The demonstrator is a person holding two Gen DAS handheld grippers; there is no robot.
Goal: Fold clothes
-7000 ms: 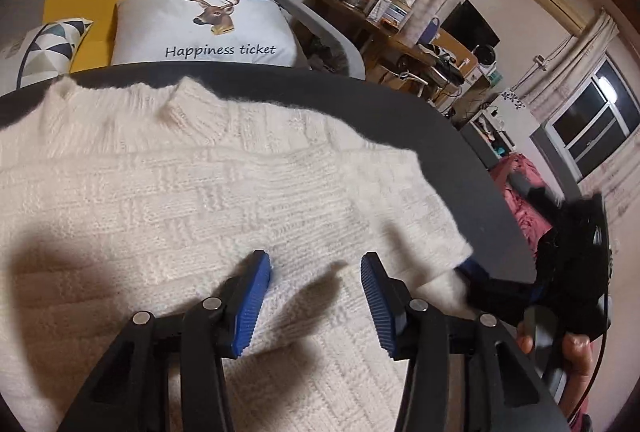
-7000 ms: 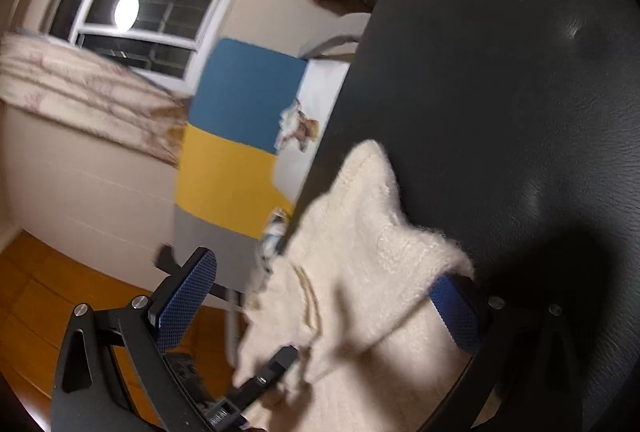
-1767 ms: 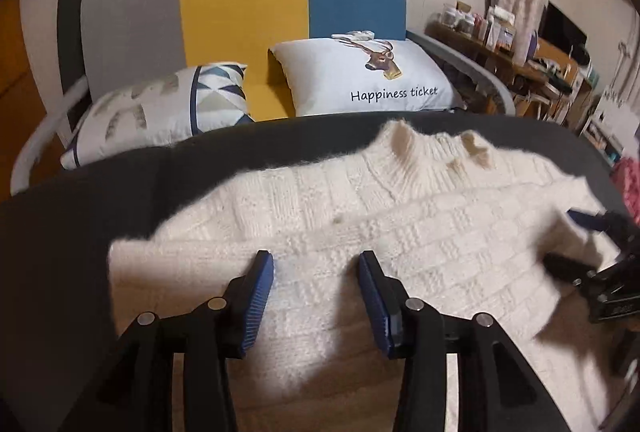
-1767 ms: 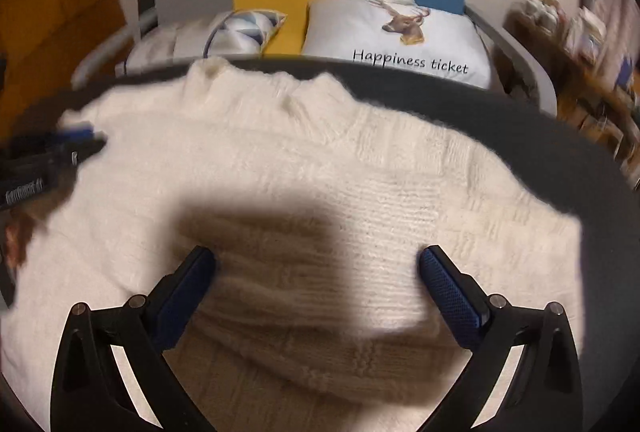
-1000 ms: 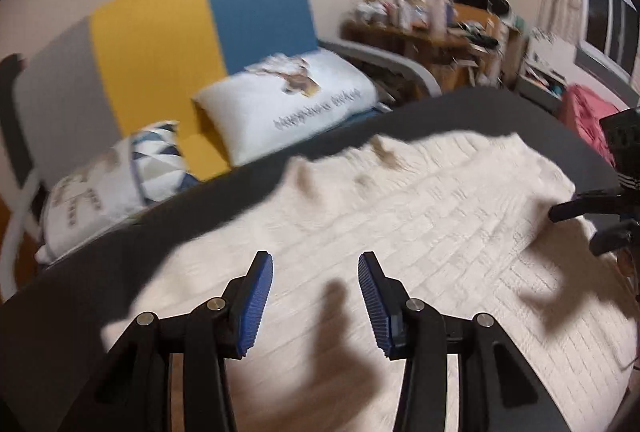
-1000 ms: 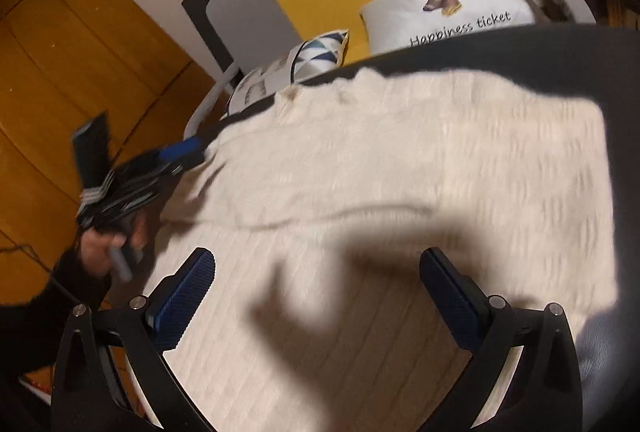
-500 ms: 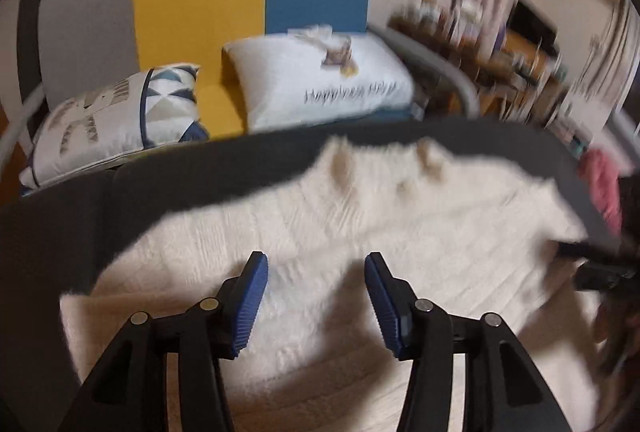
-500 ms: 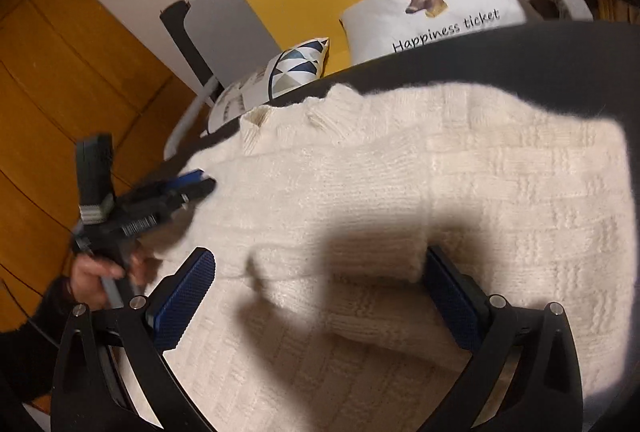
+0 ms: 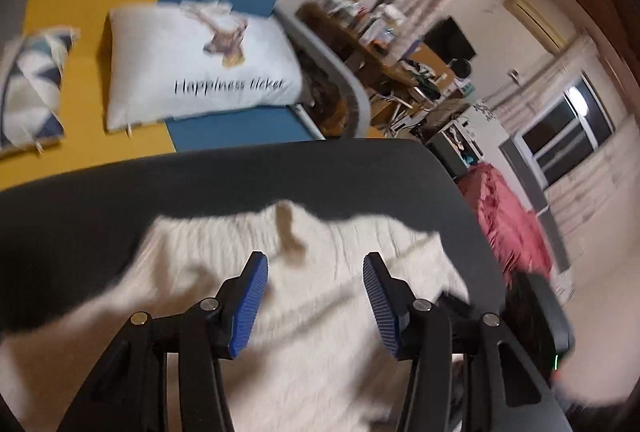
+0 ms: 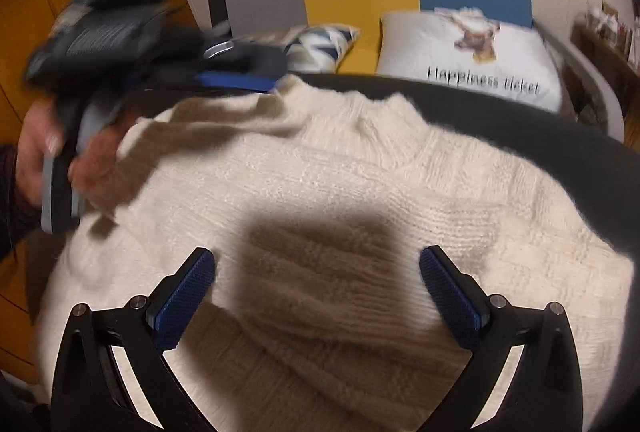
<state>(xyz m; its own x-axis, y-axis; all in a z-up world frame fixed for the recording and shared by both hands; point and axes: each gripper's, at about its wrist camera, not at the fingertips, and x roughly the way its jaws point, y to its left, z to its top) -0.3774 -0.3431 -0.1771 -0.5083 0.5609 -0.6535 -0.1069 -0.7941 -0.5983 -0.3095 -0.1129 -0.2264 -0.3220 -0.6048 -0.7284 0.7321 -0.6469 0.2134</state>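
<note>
Since a moment ago the left gripper (image 9: 316,296) has swung toward the cream knit sweater's (image 10: 360,192) collar, jaws apart; the right gripper (image 10: 316,296) gapes empty above it on the dark table (image 9: 200,184), sofa cushions (image 9: 192,68) behind.

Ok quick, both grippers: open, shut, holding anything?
Left gripper: open, nothing gripped, above the white sweater.
Right gripper: open wide, nothing gripped, over the sweater.

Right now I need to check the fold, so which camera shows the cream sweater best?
The right wrist view: the sweater fills it, collar and knit visible. The left wrist view shows only a blurred part on the dark table.
</note>
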